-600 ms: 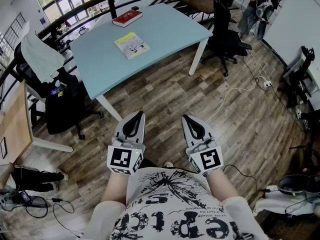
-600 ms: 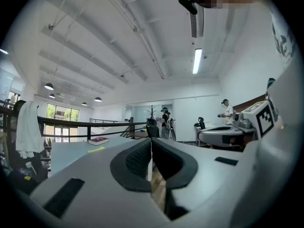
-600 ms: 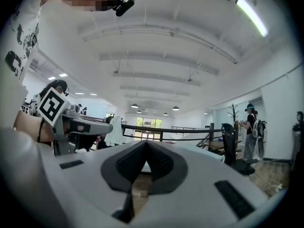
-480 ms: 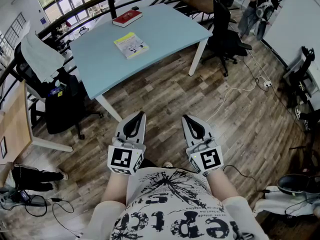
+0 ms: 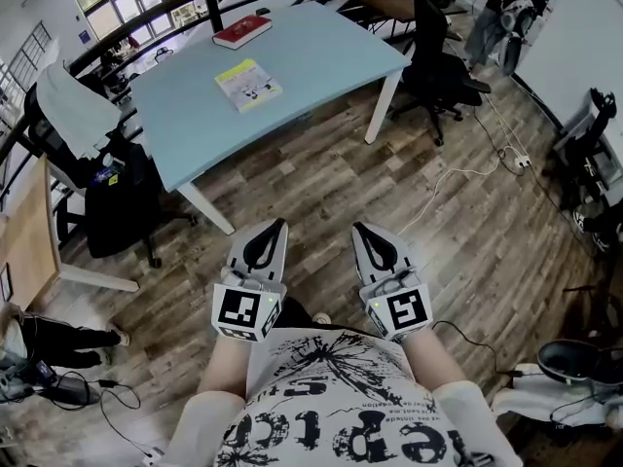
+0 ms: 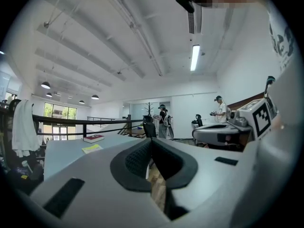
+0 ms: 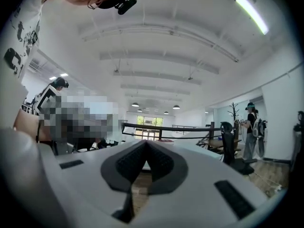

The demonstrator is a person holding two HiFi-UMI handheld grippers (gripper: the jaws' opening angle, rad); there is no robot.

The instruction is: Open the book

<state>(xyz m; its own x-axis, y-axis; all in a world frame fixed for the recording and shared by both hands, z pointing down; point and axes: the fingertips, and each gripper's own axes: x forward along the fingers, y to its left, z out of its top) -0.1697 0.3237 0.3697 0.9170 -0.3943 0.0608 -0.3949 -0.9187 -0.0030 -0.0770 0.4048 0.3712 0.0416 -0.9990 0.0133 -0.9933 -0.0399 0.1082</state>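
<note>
Yellow book (image 5: 247, 85) is lying closed, untouched — grippers well short of it; left gripper (image 5: 276, 230) and right gripper (image 5: 360, 232) are hovering level over wood floor (image 5: 321, 178), jaws pressed together, nothing between them; farther out, book is sitting on blue table (image 5: 321, 56) — red book (image 5: 241, 31) beyond it.

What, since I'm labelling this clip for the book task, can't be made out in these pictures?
- Yellow book: head view, too small to read its cover or find its spine.
- Red book: head view, too small; title unreadable.
- Right gripper view's left part: covered by a mosaic patch.
- The person's hands: head view, hidden beneath the left gripper and right gripper.
</note>
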